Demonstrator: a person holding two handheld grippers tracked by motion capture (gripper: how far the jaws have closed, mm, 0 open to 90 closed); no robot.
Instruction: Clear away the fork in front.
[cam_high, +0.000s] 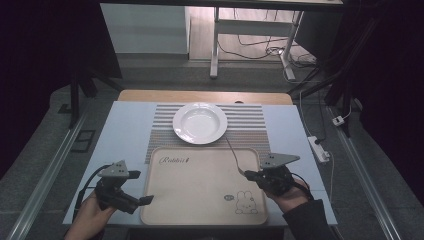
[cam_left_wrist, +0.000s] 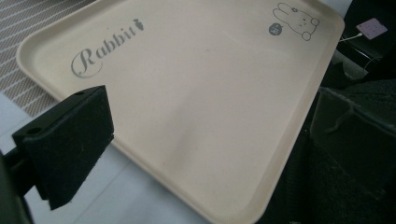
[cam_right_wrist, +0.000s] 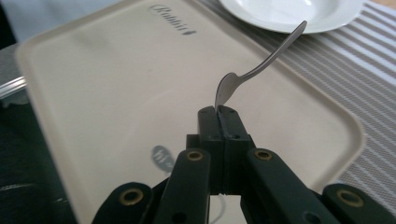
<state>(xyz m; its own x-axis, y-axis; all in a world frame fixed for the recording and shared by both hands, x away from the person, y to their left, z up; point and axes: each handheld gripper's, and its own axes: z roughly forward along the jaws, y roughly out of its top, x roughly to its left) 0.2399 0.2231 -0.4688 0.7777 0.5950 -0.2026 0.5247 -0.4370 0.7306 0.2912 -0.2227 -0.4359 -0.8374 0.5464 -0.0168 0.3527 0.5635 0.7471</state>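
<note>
From the high view, a cream tray (cam_high: 200, 190) with a rabbit print lies at the near edge of the desk (cam_high: 125, 130), partly over a striped placemat (cam_high: 250, 120) on which a white plate (cam_high: 200, 123) sits just beyond it. The right tool (cam_high: 248, 174) holds a metal spoon (cam_high: 233, 154) over the tray's right side, the handle slanting up toward the plate. The left tool (cam_high: 147, 200) hovers at the tray's near left corner.

In the left gripper view, one padded jaw stands at the left and nothing lies between the jaws, which are spread wide; the tray (cam_left_wrist: 196, 107) beneath is bare.

In the right gripper view, the right tool (cam_right_wrist: 218, 112) has its jaws pressed together on the bowl end of the spoon (cam_right_wrist: 252, 72), the handle tip reaching near the plate (cam_right_wrist: 289, 11) rim.

By my reading, the spoon is picked up and in transit; setting it down, whether on the tray or beside the plate, remains to be done.
</note>
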